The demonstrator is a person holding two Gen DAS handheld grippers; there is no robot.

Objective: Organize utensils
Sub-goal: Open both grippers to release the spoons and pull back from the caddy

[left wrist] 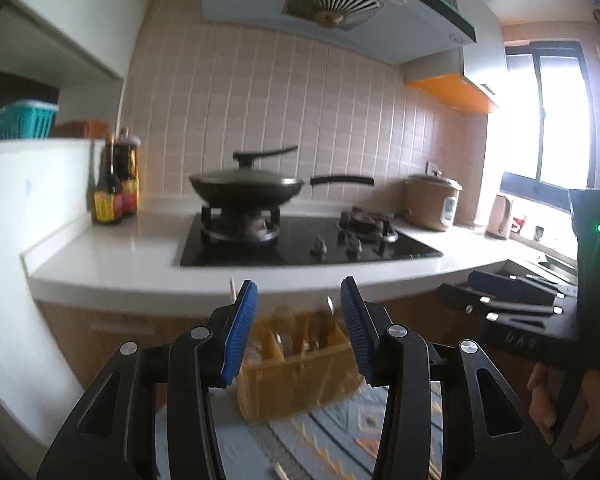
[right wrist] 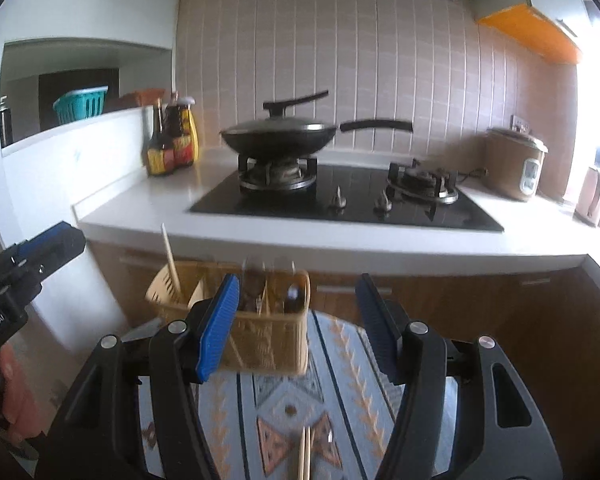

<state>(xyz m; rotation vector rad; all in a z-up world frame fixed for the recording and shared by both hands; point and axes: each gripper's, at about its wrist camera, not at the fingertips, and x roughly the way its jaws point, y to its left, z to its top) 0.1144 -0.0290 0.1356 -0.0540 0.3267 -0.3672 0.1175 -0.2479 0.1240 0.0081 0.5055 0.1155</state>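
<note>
We see both grippers raised in front of a kitchen counter, with nothing between the pads of either. The left gripper [left wrist: 299,334] has its blue pads [left wrist: 240,336] standing apart, and behind the gap sits the utensil basket [left wrist: 300,376], a yellowish woven caddy with upright dividers. The right gripper [right wrist: 296,328] also stands with its jaws apart and empty.

In the right wrist view the basket [right wrist: 260,344] rests on a patterned rug [right wrist: 340,392] on the floor, just in front of the wooden cabinet doors below the counter [right wrist: 300,240]. Its long side runs left to right across the frame. The utensils in it [right wrist: 268,292] stand roughly upright, handles blurred; one pale wooden stick [right wrist: 170,260] leans up and to the left out of the left compartment. A pair of chopsticks [right wrist: 305,454] lies on the rug near the bottom edge, its long axis pointing away from us towards the basket.

On the counter a lidded black wok [right wrist: 278,136] sits on the hob, its handle pointing right, with sauce bottles [right wrist: 172,140] to its left
</note>
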